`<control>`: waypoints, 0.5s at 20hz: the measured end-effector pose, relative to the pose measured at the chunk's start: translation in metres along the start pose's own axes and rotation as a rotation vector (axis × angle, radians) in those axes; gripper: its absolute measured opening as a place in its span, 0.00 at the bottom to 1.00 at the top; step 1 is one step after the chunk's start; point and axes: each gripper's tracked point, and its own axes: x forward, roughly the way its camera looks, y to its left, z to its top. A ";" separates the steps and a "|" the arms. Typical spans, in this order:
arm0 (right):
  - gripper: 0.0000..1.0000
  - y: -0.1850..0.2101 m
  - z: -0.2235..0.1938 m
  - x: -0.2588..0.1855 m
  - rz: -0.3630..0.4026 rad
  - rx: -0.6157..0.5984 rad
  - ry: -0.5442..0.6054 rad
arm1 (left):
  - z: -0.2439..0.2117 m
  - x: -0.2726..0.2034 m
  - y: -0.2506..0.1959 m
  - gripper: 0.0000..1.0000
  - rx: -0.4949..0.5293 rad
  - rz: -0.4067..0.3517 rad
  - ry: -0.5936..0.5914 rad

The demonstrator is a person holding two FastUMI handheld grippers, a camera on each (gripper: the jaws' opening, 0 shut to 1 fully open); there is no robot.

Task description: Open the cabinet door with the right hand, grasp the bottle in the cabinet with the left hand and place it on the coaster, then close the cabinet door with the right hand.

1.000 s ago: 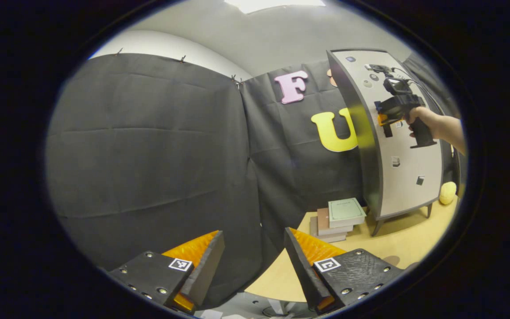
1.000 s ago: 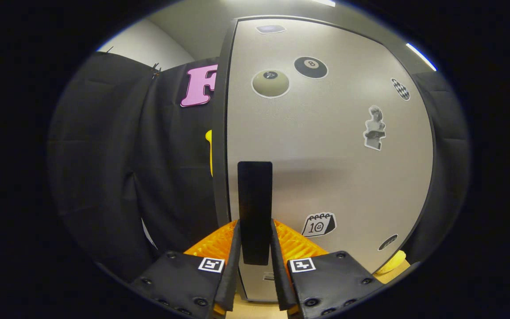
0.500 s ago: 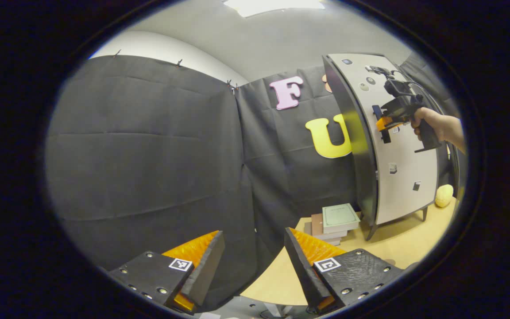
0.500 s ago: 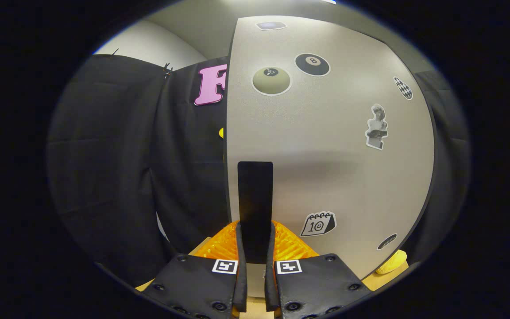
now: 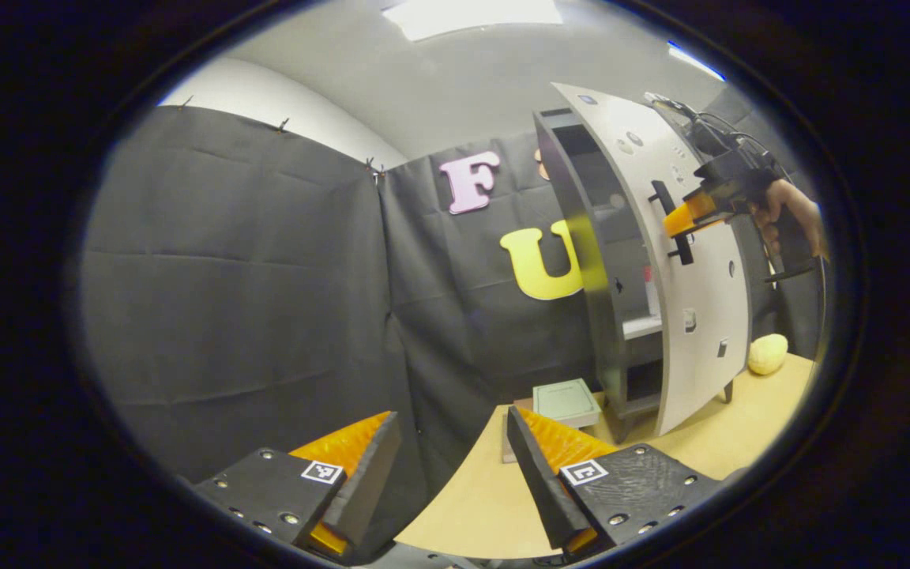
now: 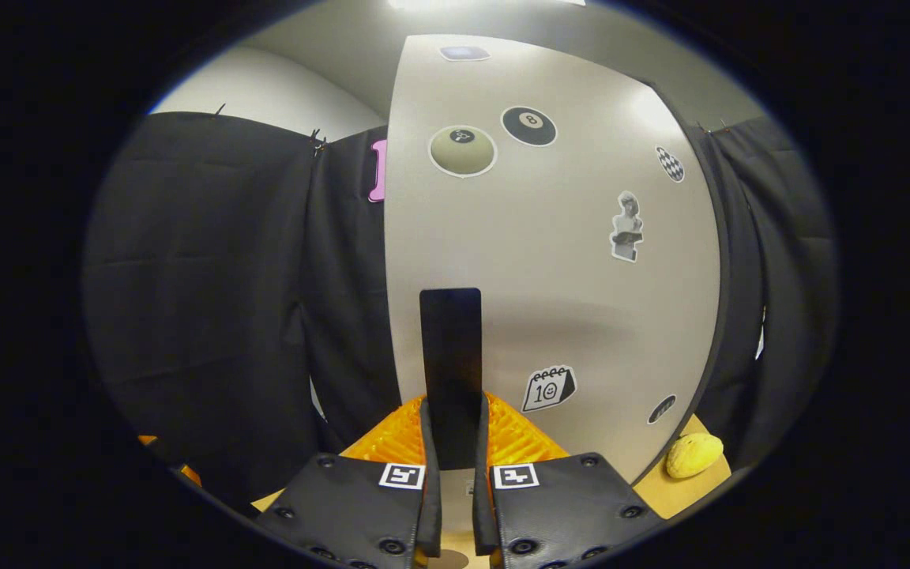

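Clearance and obstructions, cabinet front

Cabinet door (image 5: 696, 261) stands partly swung out from the cabinet (image 5: 581, 261), leaving a wedge-shaped gap on its handle side that exposes the shelf interior; door handle (image 6: 451, 371) clamped between both fingers of the right gripper (image 6: 455, 442), which with its hand (image 5: 787, 213) occupies the door's outer face; book stack (image 5: 562, 401) sits on the table (image 5: 494, 498) just before the cabinet's foot; left gripper (image 5: 455, 466), jaws apart, over open tabletop well short of the gap
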 end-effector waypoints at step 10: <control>0.14 -0.024 -0.005 -0.030 0.087 0.014 0.025 | 0.019 0.020 -0.066 0.82 -0.010 -0.102 -0.024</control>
